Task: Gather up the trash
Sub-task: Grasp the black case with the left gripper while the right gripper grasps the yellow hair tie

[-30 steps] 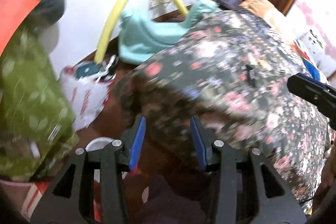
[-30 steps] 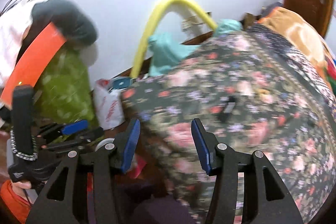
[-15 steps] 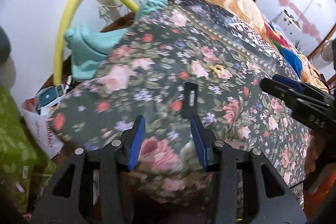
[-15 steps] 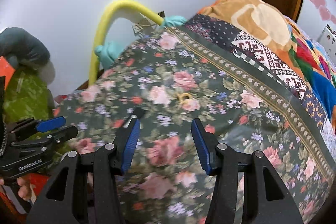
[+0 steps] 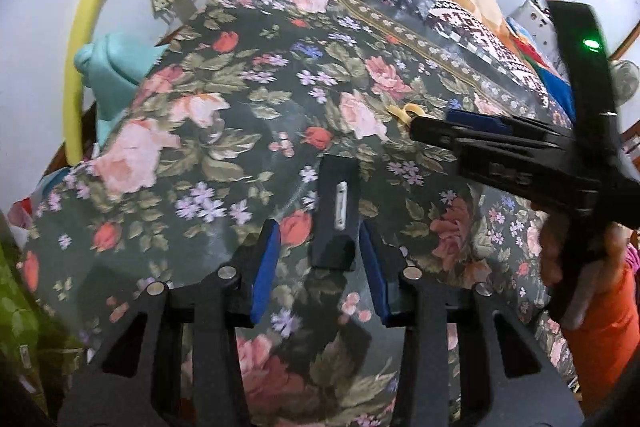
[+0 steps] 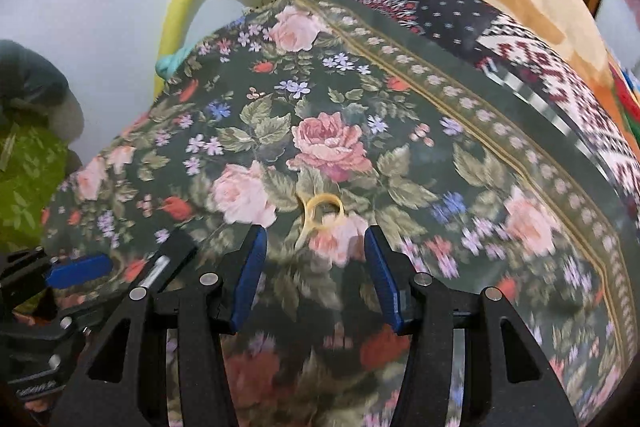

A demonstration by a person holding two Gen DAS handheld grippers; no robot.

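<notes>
A dark flat packet (image 5: 336, 211) with a white strip lies on the floral bedspread (image 5: 224, 131). Its near end sits between the blue pads of my left gripper (image 5: 318, 239), whose jaws are closing; a gap shows on both sides. A yellow rubber band (image 6: 320, 215) lies on the spread just ahead of my right gripper (image 6: 315, 233), which is open with nothing between its fingers. In the left wrist view the right gripper (image 5: 434, 123) hovers right beside the band (image 5: 408, 113). The packet (image 6: 168, 259) and a left pad (image 6: 80, 265) show low on the left of the right wrist view.
A yellow foam tube (image 5: 92, 27) arches by the white wall, over a teal cloth (image 5: 116, 67). A green leaf-print bag (image 6: 28, 171) stands left of the bed. Patterned blankets (image 6: 540, 47) are piled further along it. A hand in an orange sleeve (image 5: 600, 327) holds the right gripper.
Both grippers swung from the bed's edge over the bedspread and sank closer to it. The packet came between the left jaws, and the rubber band came up to the right fingertips.
</notes>
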